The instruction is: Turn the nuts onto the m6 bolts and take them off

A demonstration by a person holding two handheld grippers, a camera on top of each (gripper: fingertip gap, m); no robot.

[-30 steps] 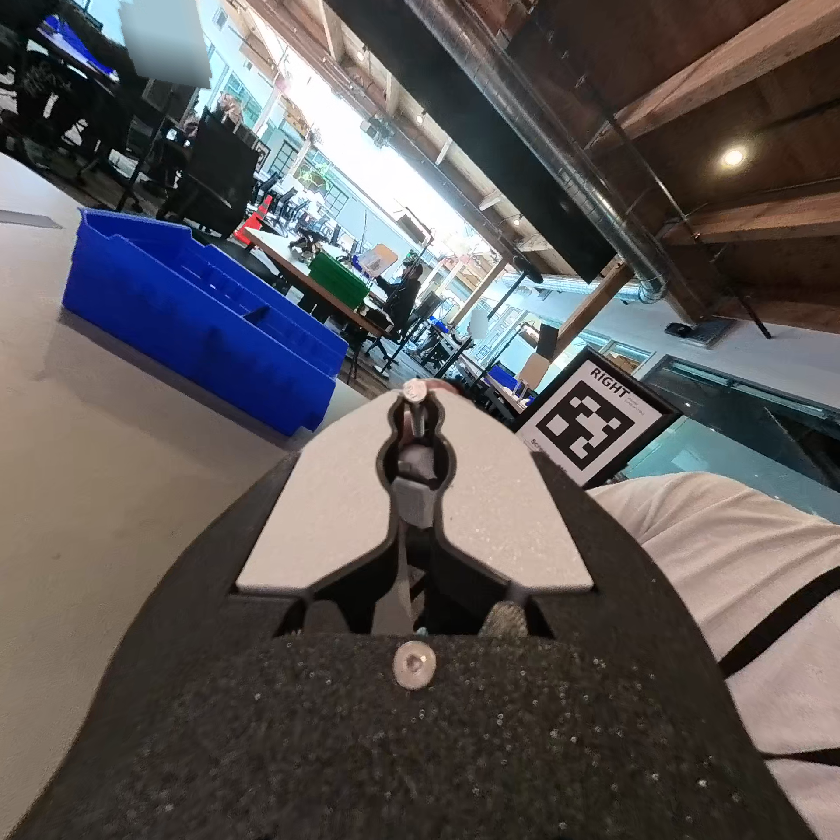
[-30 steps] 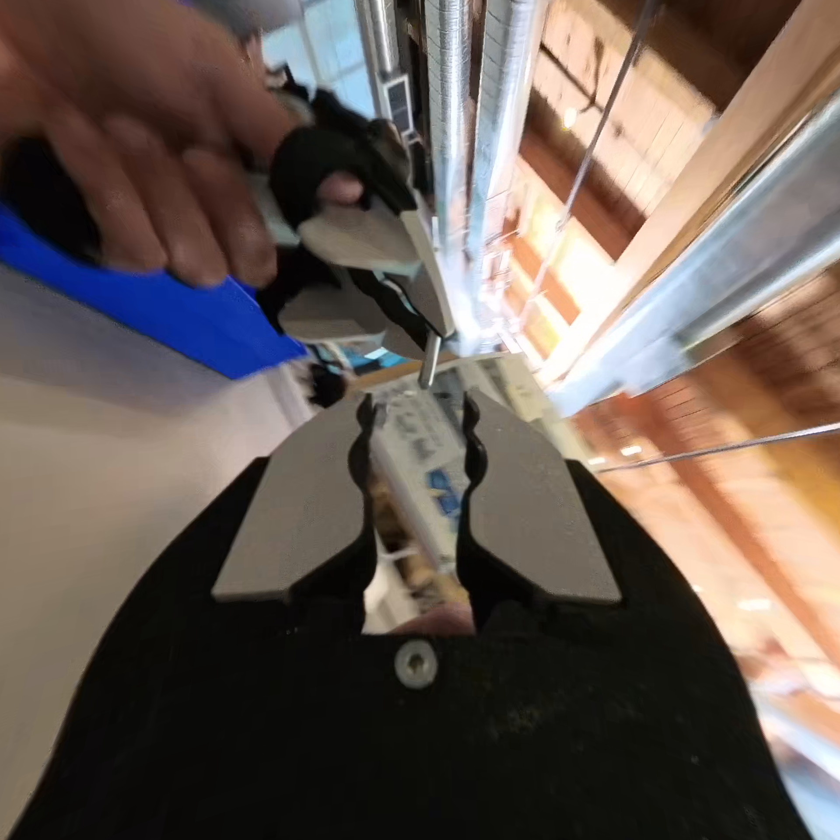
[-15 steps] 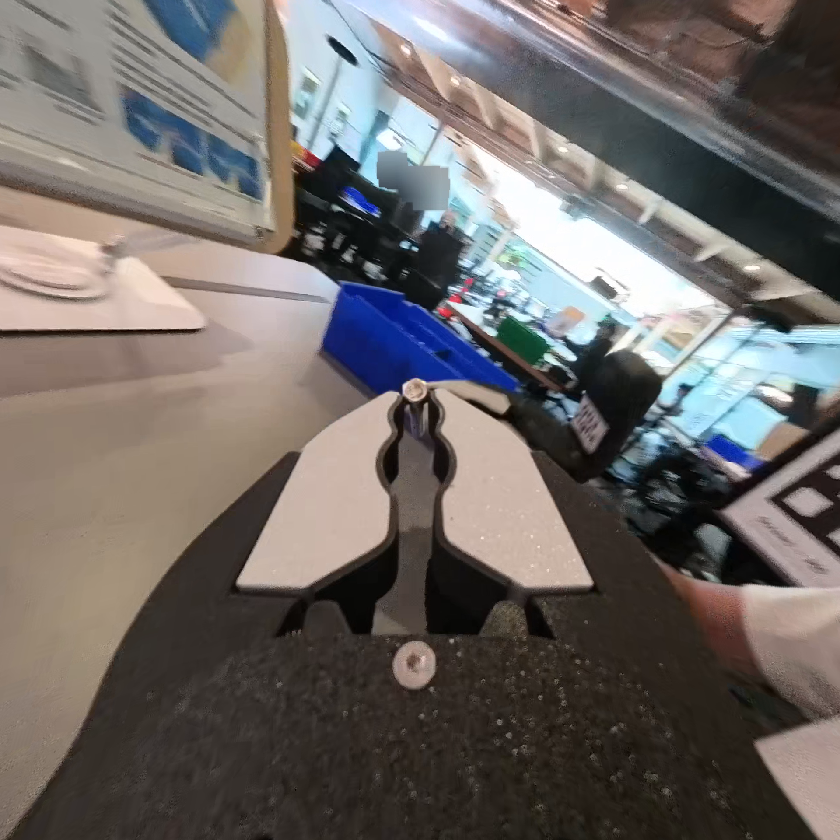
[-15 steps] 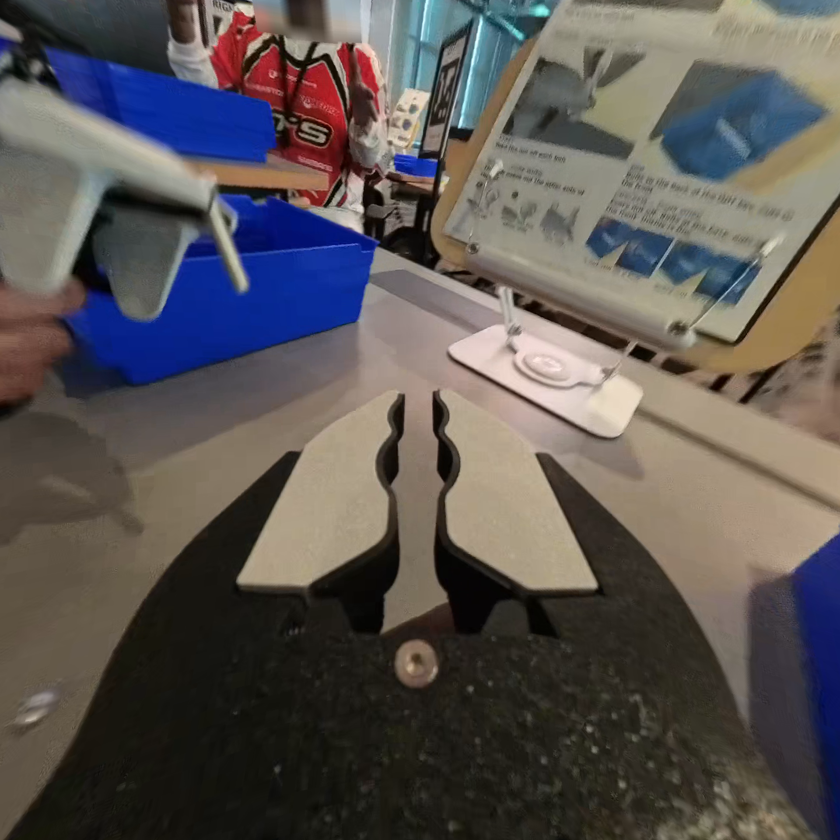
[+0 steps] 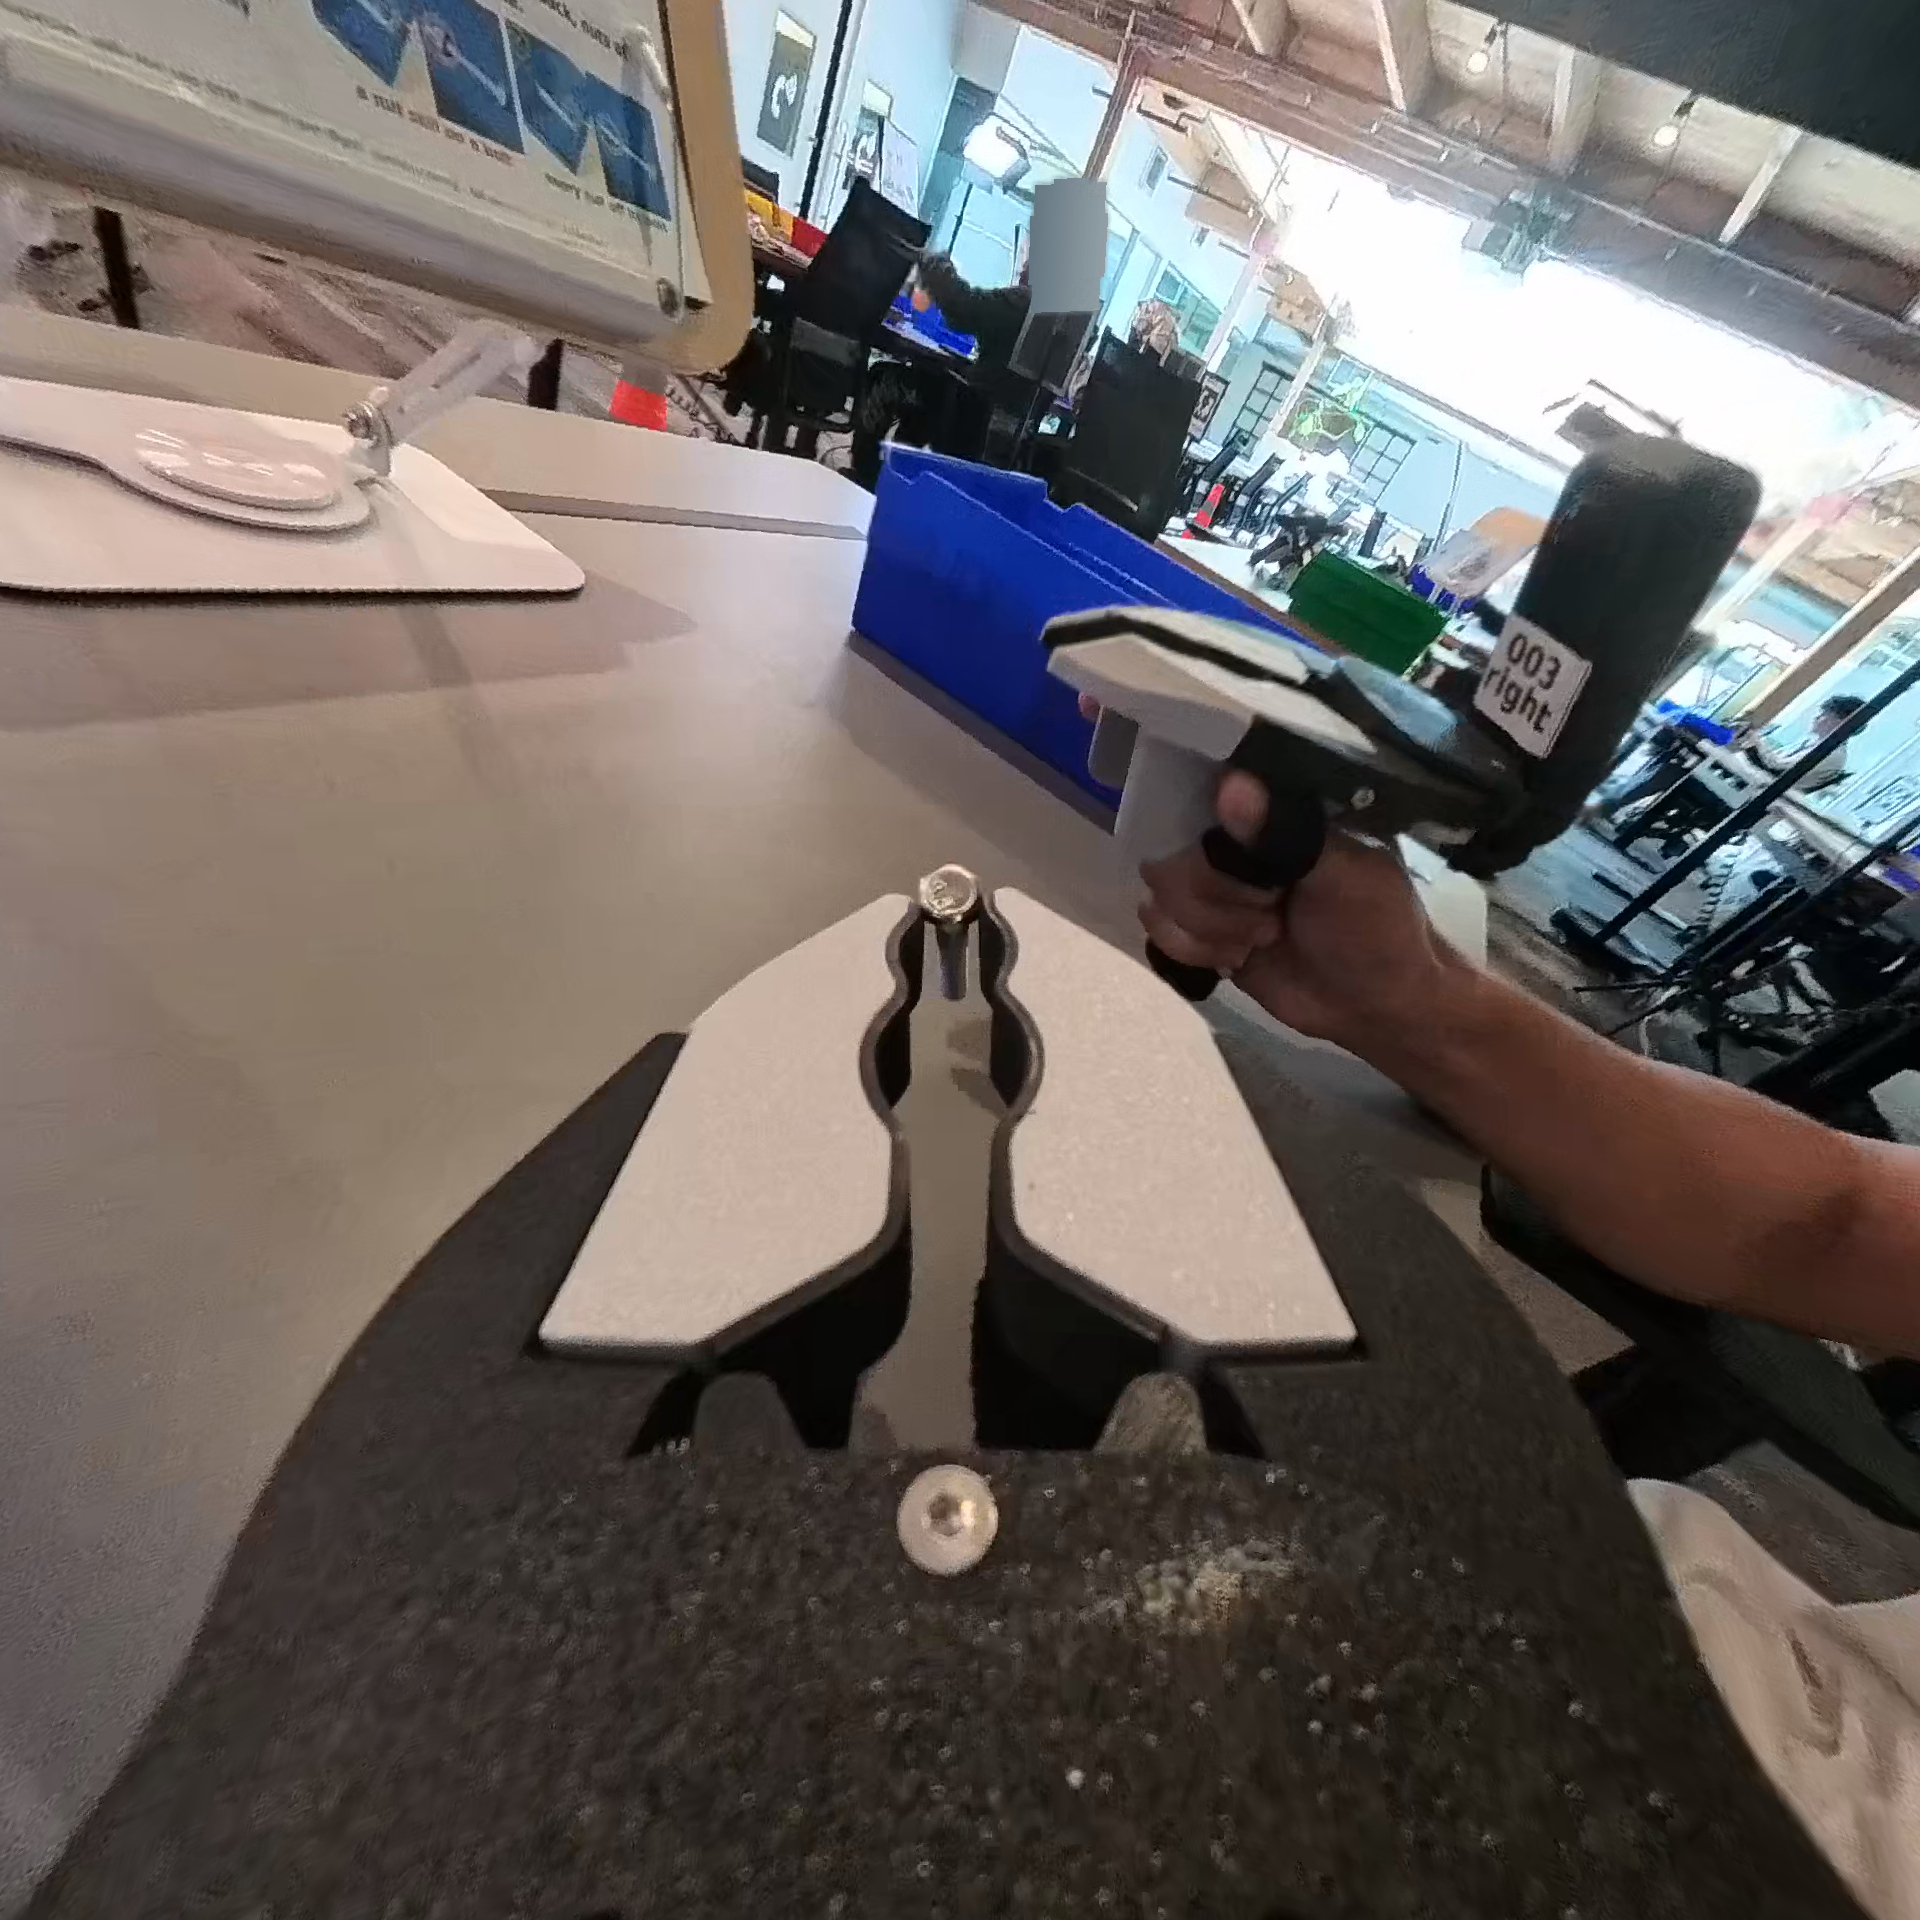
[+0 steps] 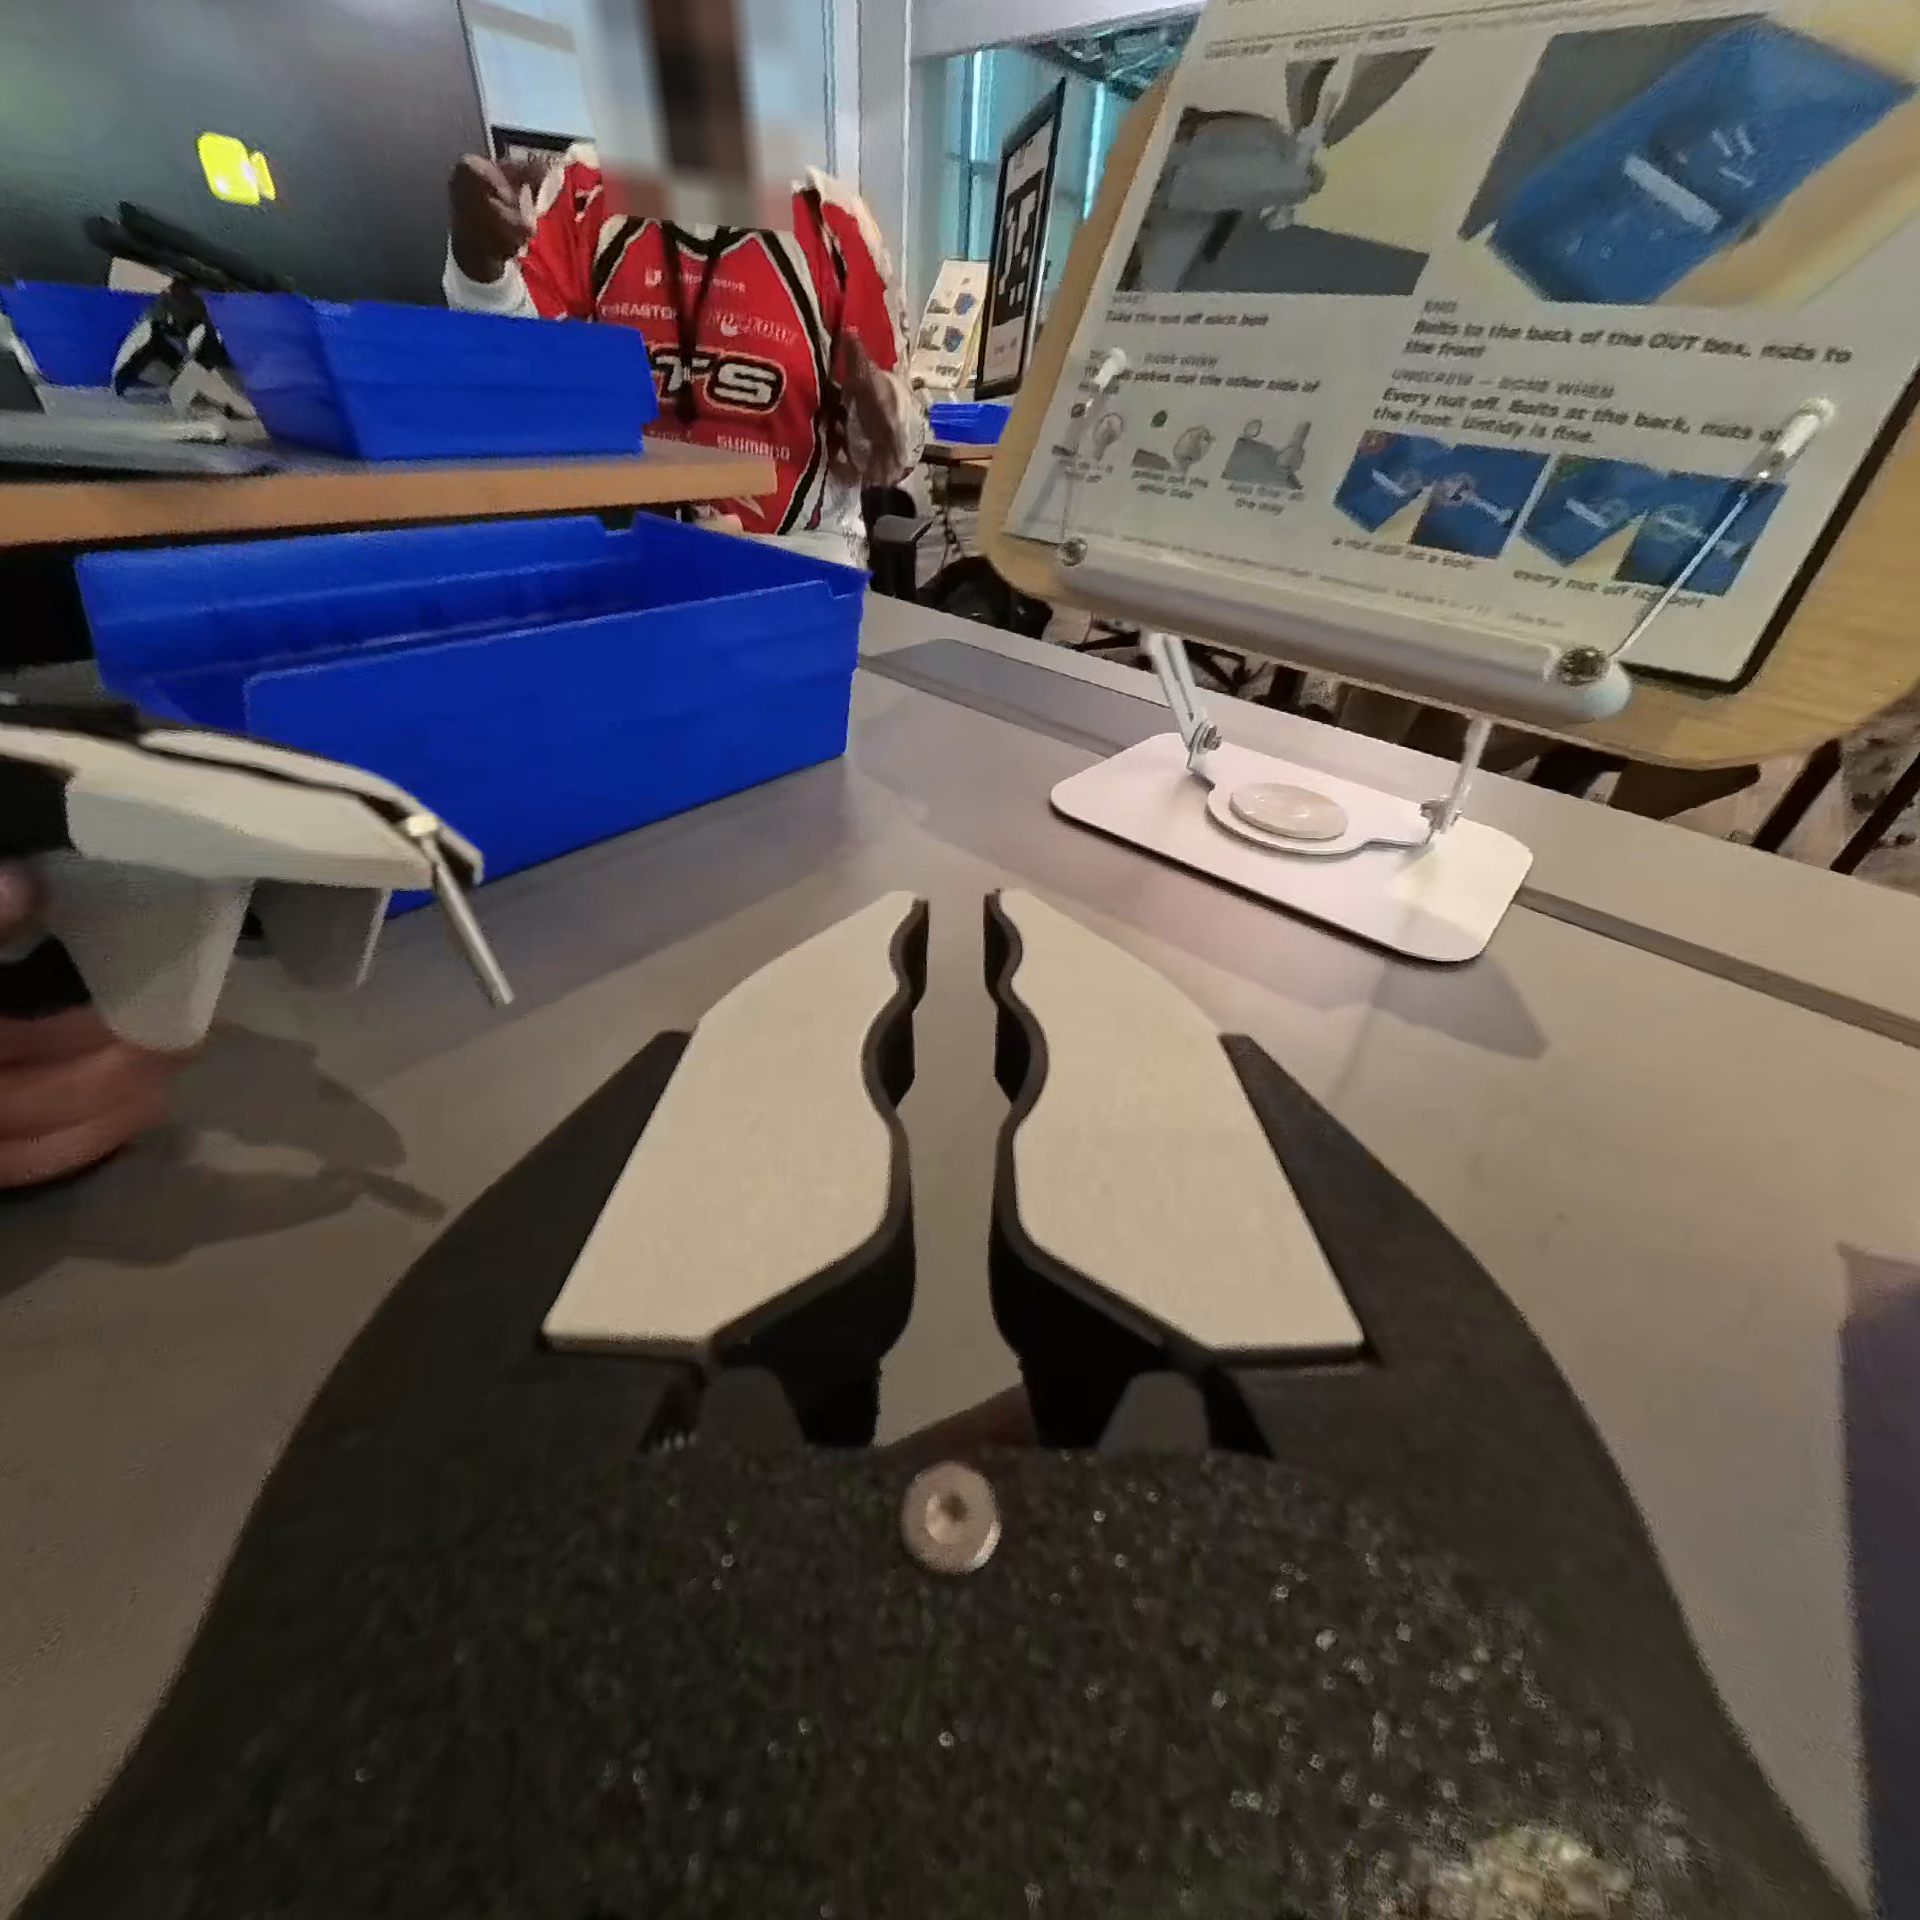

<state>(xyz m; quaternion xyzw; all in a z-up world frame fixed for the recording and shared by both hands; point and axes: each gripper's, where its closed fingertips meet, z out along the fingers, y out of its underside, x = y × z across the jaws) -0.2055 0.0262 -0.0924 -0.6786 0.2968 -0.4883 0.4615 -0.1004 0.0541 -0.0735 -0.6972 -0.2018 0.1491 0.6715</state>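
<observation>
Left gripper [image 5: 948, 920] pinching bolt [image 5: 948, 935] (shank half-hidden), right gripper [image 6: 956, 914] bare

Grey worktable [image 6: 1351, 1143], near. Tilted instruction board on white stand [image 6: 1299, 831], far right. Wooden-topped bench [image 6: 416, 488], far left. Black office chairs [image 5: 1132, 436] beyond. Exposed timber ceiling beams [image 5: 1351, 62], spot lamps. Large bright windows [image 5: 1558, 343], far.

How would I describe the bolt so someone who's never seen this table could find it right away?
Start at the grey table with the blue bin at its far left side. In front of that bin hovers the left tool, held in a hand. The bolt is the thin silver rod pinched at its tip, slanting down toward the table, the only metal piece there.
</observation>
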